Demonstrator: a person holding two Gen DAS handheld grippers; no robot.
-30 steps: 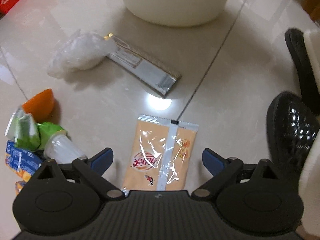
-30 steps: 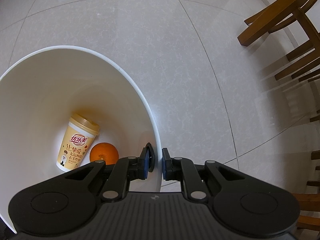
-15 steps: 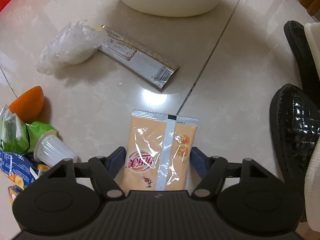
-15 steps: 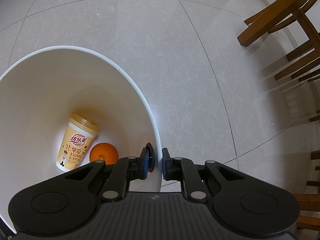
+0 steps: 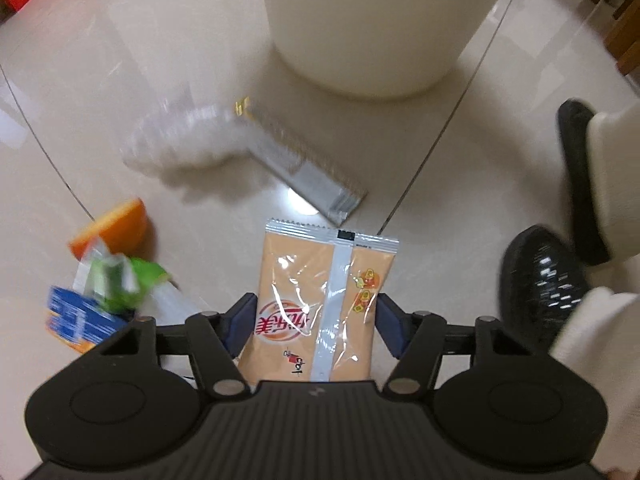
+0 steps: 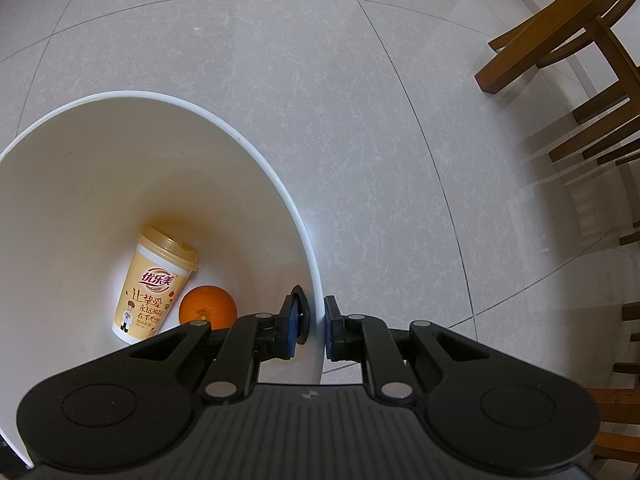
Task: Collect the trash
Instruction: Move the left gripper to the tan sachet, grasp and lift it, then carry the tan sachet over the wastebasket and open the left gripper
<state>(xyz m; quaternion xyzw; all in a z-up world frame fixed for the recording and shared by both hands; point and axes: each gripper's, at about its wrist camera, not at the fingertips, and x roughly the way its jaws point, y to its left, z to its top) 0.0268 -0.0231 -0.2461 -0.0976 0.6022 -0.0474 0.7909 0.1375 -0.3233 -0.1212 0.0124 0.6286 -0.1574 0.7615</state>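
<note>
An orange snack packet (image 5: 320, 272) with a silver strip stands between the fingers of my left gripper (image 5: 315, 322), which is shut on its sides; it looks raised off the tiled floor. Ahead stands the white bin (image 5: 372, 24). In the right wrist view, my right gripper (image 6: 312, 332) is shut on the white bin's rim (image 6: 256, 152), one finger inside and one outside. Inside the bin lie a milk-tea cup (image 6: 154, 284) and an orange (image 6: 208, 306).
On the floor lie a clear plastic bag (image 5: 188, 140), a silver wrapper (image 5: 312, 172), an orange piece (image 5: 116, 224), a green packet (image 5: 120, 276) and a blue box (image 5: 76, 316). A person's black shoes (image 5: 540, 284) are at right. Wooden chairs (image 6: 560, 40) stand right of the bin.
My left gripper moved in around the orange packet, shut on it and lifted it, so the floor litter now blurs and shifts. The right gripper has stayed on the bin's rim.
</note>
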